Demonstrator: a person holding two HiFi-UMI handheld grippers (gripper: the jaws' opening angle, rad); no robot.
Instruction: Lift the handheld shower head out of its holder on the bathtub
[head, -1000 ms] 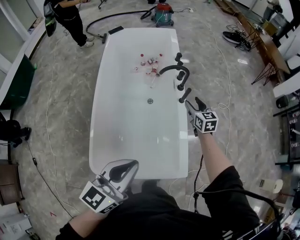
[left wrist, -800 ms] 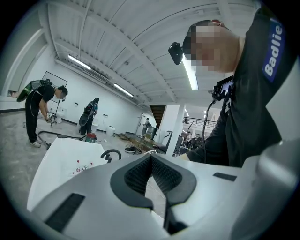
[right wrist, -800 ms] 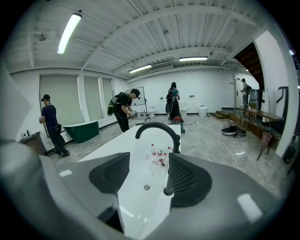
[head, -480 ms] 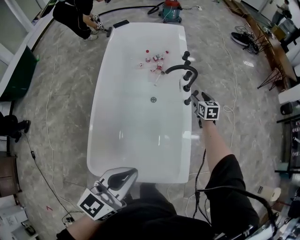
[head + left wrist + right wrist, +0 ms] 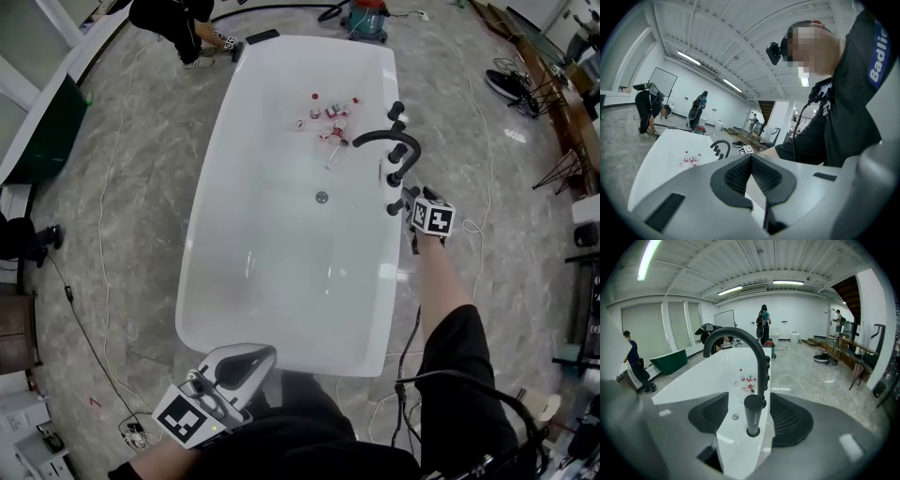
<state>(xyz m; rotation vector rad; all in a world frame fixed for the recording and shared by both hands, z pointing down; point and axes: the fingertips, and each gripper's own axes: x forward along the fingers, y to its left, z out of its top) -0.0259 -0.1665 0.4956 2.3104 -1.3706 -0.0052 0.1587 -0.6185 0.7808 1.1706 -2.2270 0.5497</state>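
Note:
A white bathtub (image 5: 202, 281) carries a black arched faucet (image 5: 384, 138) on its right rim. Nearest me in that row of black fittings, the black handheld shower head (image 5: 395, 207) stands upright in its holder. My right gripper (image 5: 410, 200) has come up to it; its jaws are opening. In the right gripper view the shower head (image 5: 753, 414) rises between the two dark pads (image 5: 790, 420) of the right gripper (image 5: 750, 418), and neither pad touches it. My left gripper (image 5: 262, 353) hangs at the tub's near end, shut on nothing; in its own view the left gripper (image 5: 751, 161) has its pads together.
Several small bottles (image 5: 328, 117) lie at the far end of the tub, past the drain (image 5: 322, 197). A person (image 5: 178, 19) bends down beyond the tub, near a vacuum cleaner (image 5: 367, 14). Cables run over the marble floor. A green tub (image 5: 42, 141) stands at the left.
My right gripper has moved forward and down along the rim until its jaws flank the shower head. The left gripper has sunk a little.

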